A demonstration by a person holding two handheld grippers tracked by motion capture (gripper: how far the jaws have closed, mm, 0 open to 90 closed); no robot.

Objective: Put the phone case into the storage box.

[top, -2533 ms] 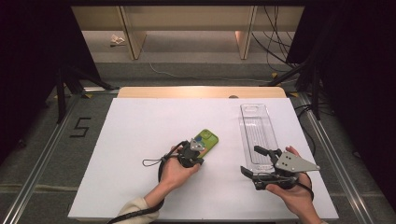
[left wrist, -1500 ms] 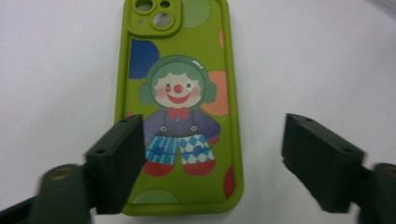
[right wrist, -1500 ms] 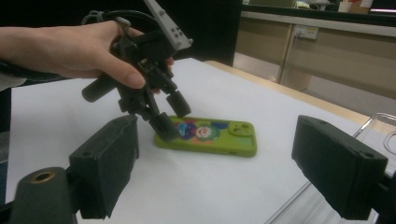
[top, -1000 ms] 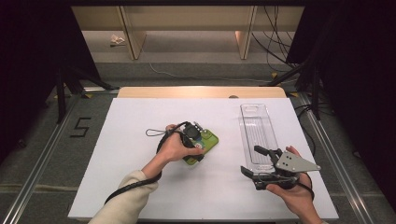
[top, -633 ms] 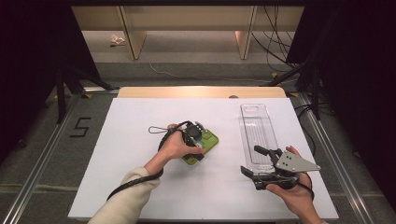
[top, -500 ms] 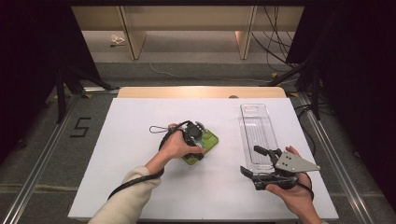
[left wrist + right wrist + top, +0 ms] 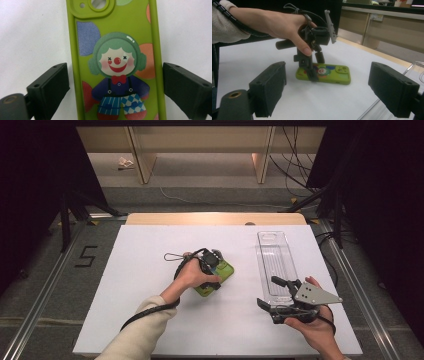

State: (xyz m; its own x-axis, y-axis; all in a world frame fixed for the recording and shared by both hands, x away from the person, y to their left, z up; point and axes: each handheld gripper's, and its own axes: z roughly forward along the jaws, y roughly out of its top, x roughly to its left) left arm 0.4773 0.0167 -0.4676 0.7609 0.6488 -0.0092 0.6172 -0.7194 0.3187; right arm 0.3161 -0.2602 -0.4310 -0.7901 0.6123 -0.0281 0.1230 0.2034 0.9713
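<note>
While the green phone case (image 7: 216, 276) lies flat on the white worktop (image 7: 150, 320), clown picture up, the left tongs (image 7: 212, 270) stand over it pointing down. In the left gripper view their two black jaws sit one on each long side of the case (image 7: 117, 62), just beside its edges with a slim gap visible at each, so they are spread around it and not yet pinching; they have just been closing in a little. The right gripper view shows the same tongs (image 7: 312, 72) upright over the middle of the case (image 7: 324, 73). The right tongs (image 7: 272, 295) are held near the worktop's front right, jaws spread with nothing between them, just beside the near end of a clear plastic tray (image 7: 272, 257).
</note>
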